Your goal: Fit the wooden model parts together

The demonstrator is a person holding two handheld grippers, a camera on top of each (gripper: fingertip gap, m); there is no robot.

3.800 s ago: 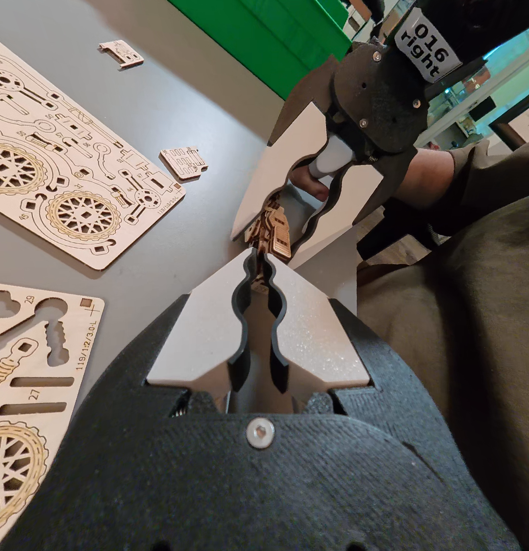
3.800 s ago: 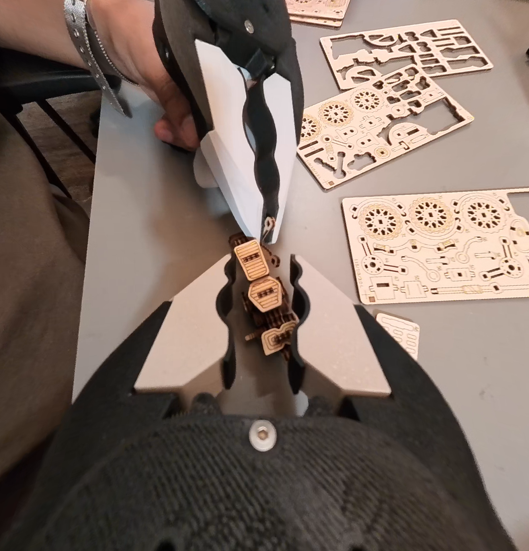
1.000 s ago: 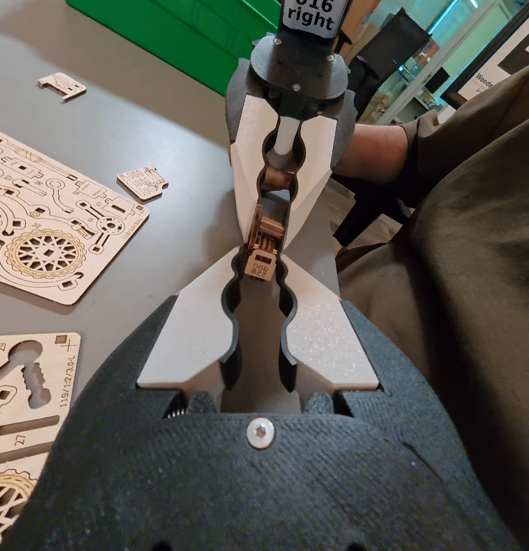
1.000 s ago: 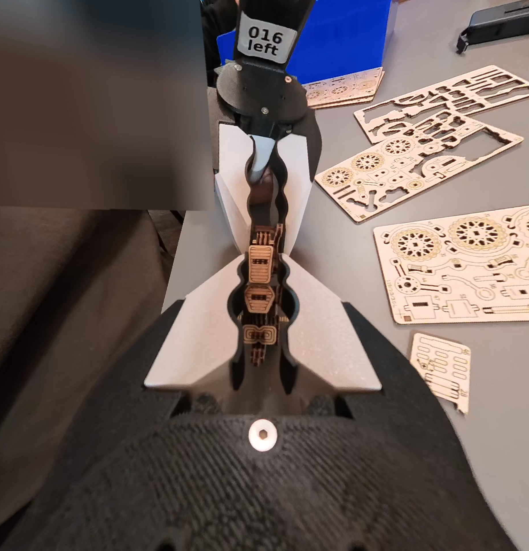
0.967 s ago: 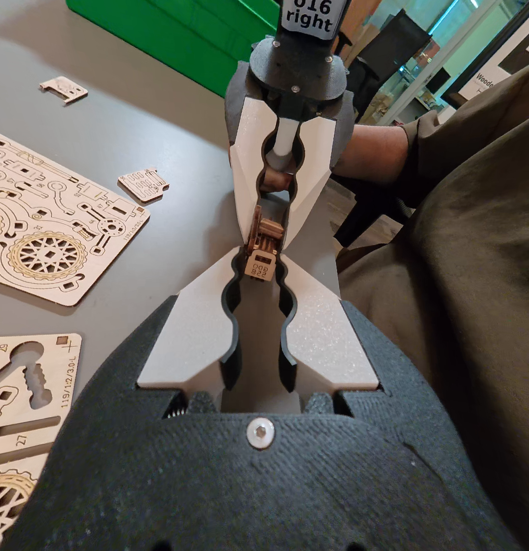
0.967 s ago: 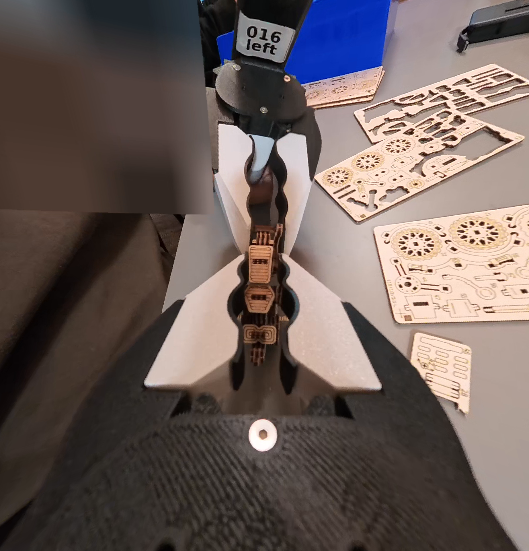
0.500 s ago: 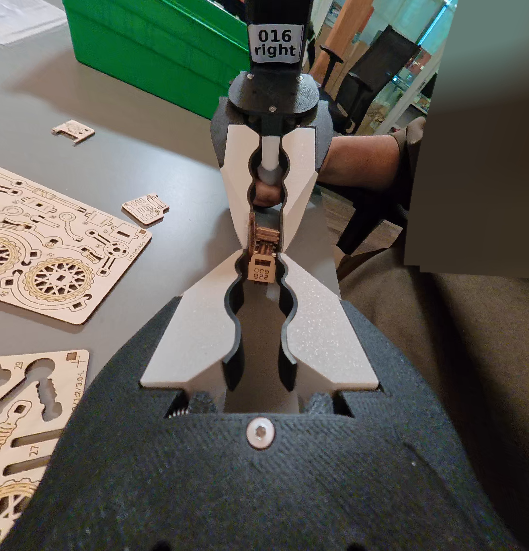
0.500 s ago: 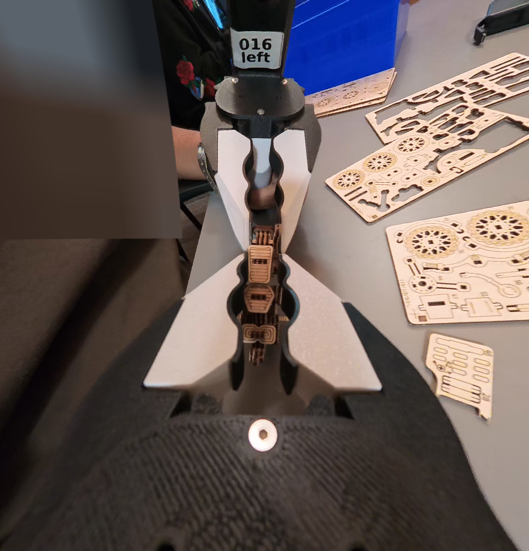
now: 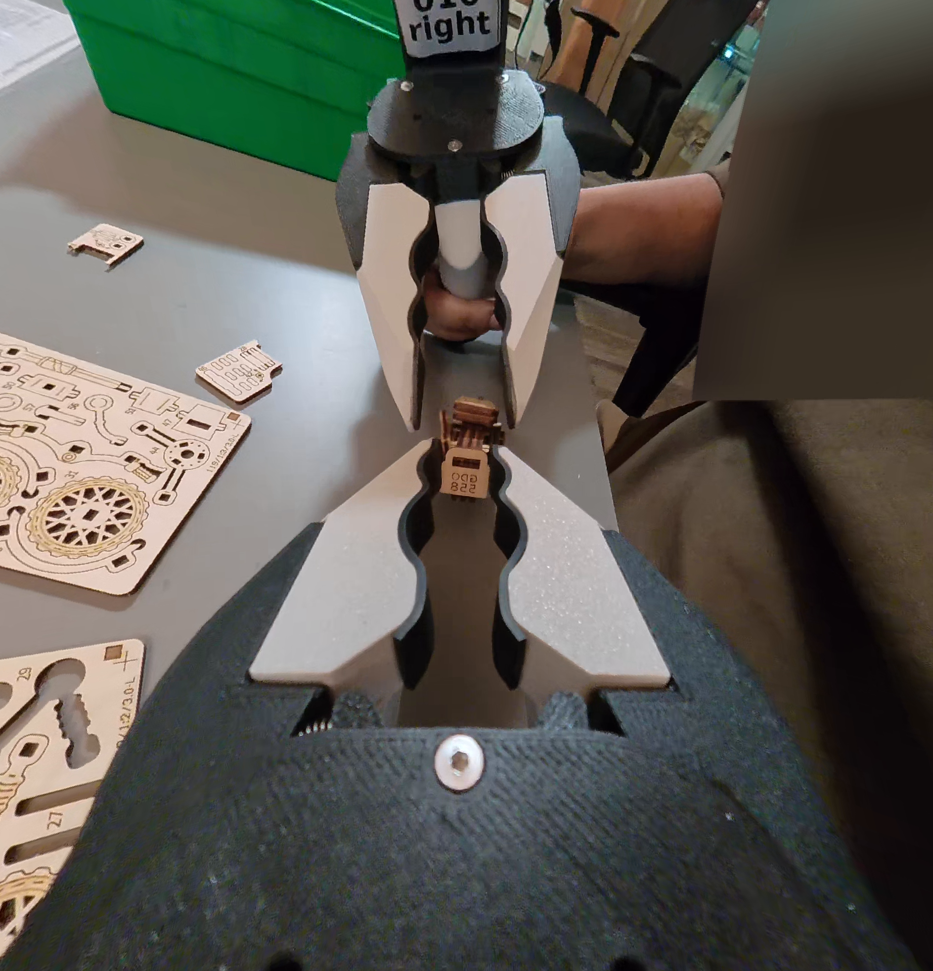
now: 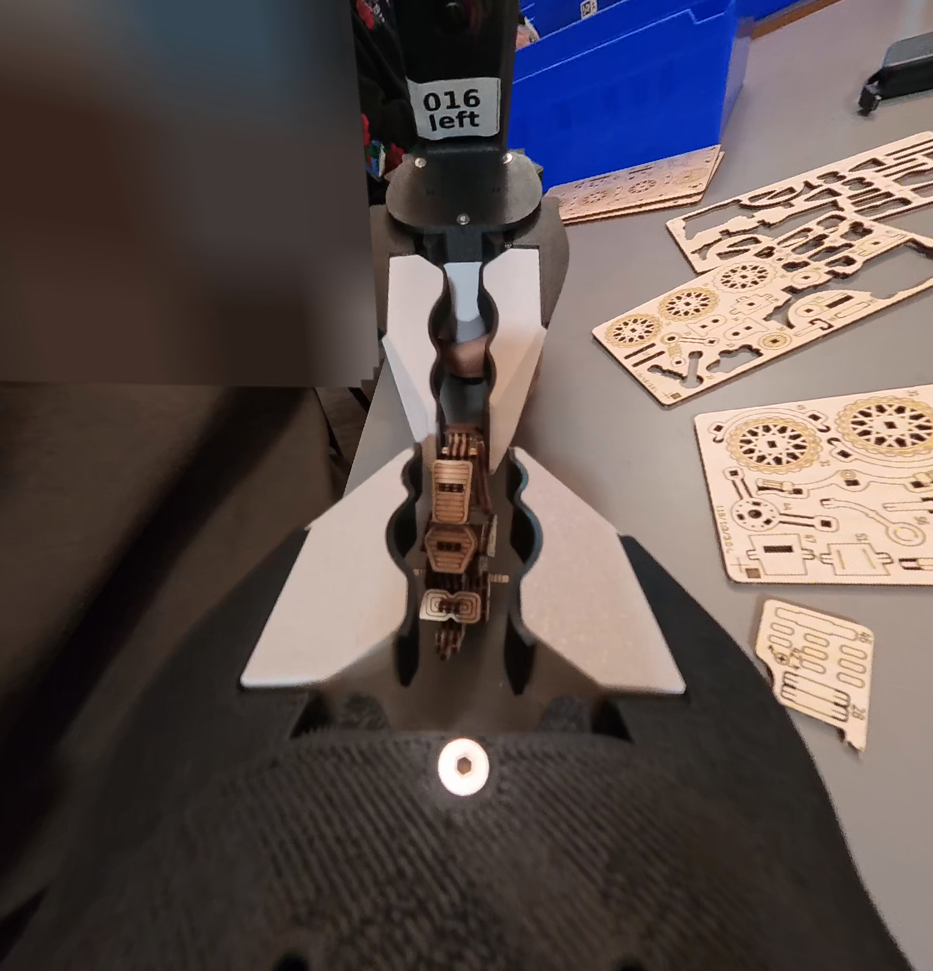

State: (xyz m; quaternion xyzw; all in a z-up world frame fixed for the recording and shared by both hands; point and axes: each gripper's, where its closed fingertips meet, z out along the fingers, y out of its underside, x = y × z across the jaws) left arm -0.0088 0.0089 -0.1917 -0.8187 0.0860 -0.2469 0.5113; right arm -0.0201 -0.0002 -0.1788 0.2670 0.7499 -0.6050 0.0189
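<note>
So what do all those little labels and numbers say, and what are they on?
I can't repeat writing; here is where it stands.
White sticker on the left tongs: readable print.
Second white sticker on the right tongs: print, top cut off.
Wooden model: engraved characters on its end plate.
Wooden sheets: tiny engraved numbers and edge codes.

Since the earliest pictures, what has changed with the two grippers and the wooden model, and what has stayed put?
The two grippers swung into line, tip to tip. The left gripper, nearly shut at first, opened and clamped the end of the wooden model facing it. The right gripper, which held the model, has just spread its fingers and let go. The part sheets and the loose piece lie on the table as before.
</note>
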